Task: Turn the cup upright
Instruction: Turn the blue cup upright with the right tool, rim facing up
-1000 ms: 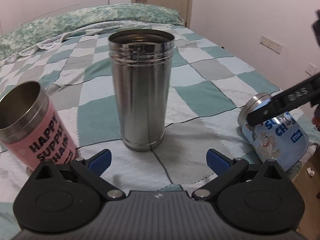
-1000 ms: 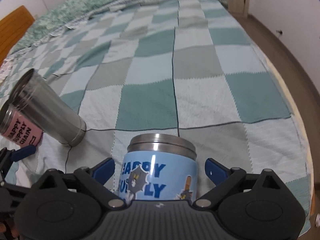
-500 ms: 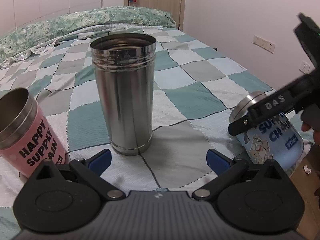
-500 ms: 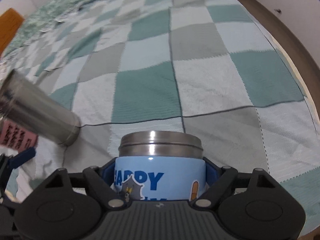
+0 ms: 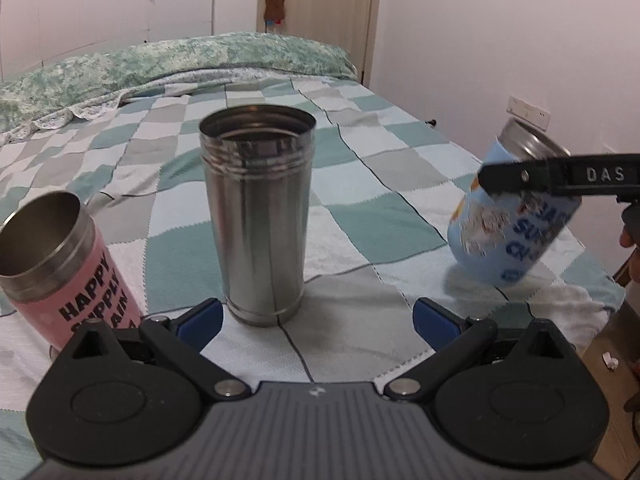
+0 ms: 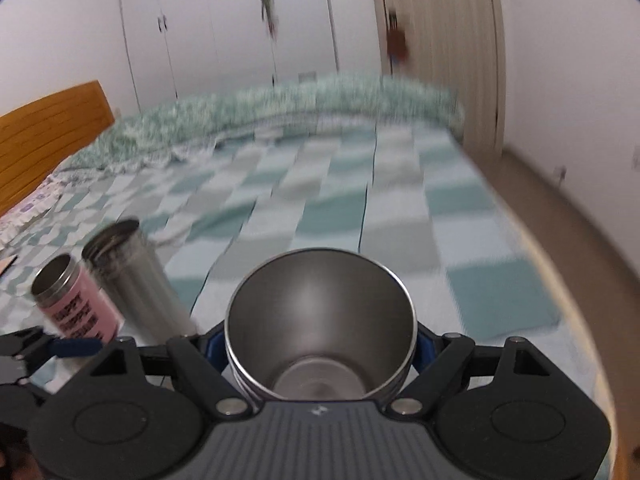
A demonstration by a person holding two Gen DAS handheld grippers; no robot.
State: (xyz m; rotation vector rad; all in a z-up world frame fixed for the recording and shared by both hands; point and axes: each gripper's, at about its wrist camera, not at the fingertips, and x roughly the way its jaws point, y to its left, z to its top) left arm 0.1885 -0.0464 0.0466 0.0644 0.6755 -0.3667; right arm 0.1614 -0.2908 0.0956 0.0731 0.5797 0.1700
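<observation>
My right gripper (image 6: 320,344) is shut on the blue cup (image 5: 512,216), which hangs tilted above the bed at the right of the left wrist view. In the right wrist view its steel mouth (image 6: 320,320) opens toward the camera between the blue pads. My left gripper (image 5: 316,316) is open and empty, just in front of the tall steel cup (image 5: 258,220), which stands upright on the checkered blanket (image 5: 380,224). A pink cup (image 5: 60,264) stands upright at the left.
The bed's right edge (image 5: 600,280) drops to the wooden floor. Green pillows (image 5: 180,60) lie at the far end, with a door (image 5: 316,16) and wardrobes behind. The steel cup (image 6: 132,280) and pink cup (image 6: 76,304) show at the left of the right wrist view.
My right gripper closed on the blue cup, lifted it off the blanket and turned it, so its mouth now faces the camera. The left gripper stayed open near the steel cup.
</observation>
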